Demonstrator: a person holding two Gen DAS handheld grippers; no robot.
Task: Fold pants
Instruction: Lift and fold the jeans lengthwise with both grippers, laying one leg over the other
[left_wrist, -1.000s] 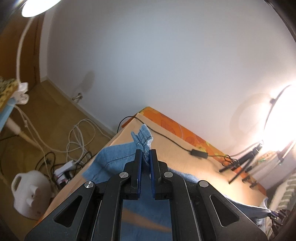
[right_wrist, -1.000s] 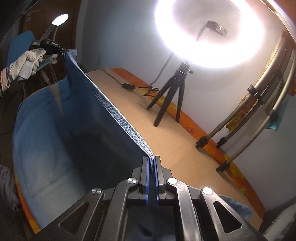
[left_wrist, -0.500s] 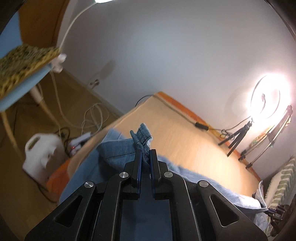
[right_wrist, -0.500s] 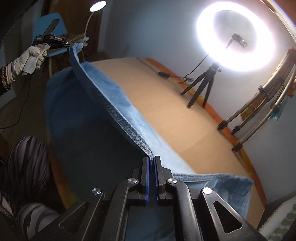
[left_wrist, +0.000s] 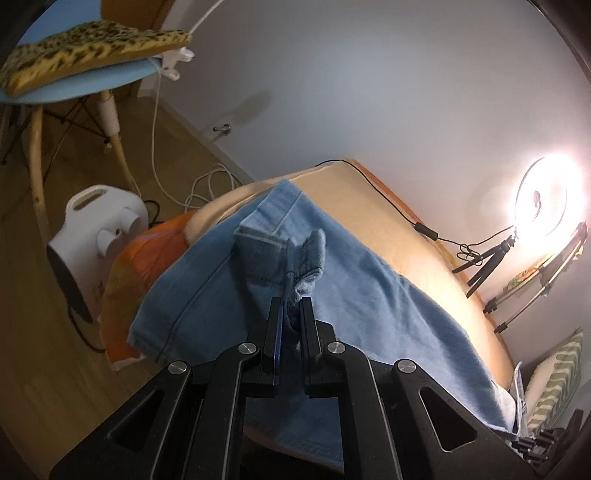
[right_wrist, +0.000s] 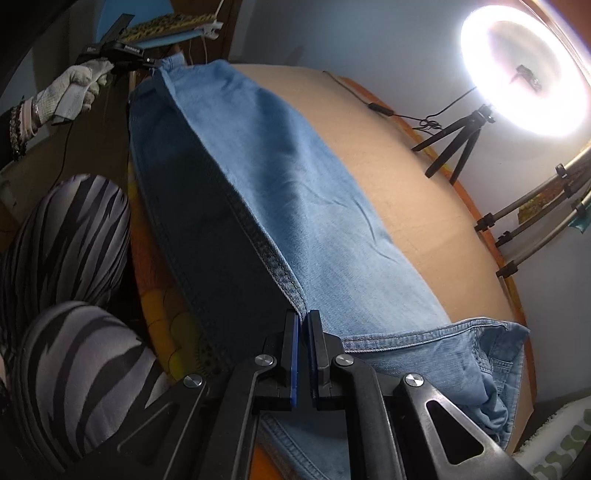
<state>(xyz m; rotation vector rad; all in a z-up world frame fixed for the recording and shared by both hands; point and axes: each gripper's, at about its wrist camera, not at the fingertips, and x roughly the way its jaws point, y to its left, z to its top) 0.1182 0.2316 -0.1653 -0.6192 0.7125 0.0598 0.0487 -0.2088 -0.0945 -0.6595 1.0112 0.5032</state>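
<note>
both tools clamp pants (right_wrist: 295, 177) seam; left tool (left_wrist: 291, 314), right tool (right_wrist: 303, 325); no legible writing

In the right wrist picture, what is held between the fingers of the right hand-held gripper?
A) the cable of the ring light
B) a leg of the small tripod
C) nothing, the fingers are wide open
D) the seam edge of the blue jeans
D: the right hand-held gripper is shut on the stitched seam edge of the jeans, which runs up to the left hand-held gripper.

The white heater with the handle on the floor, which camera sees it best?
The left wrist view: the white plastic heater stands in full sight on the wooden floor beside the bed. The right wrist view does not show it; blue denim pants fill that side.
</note>
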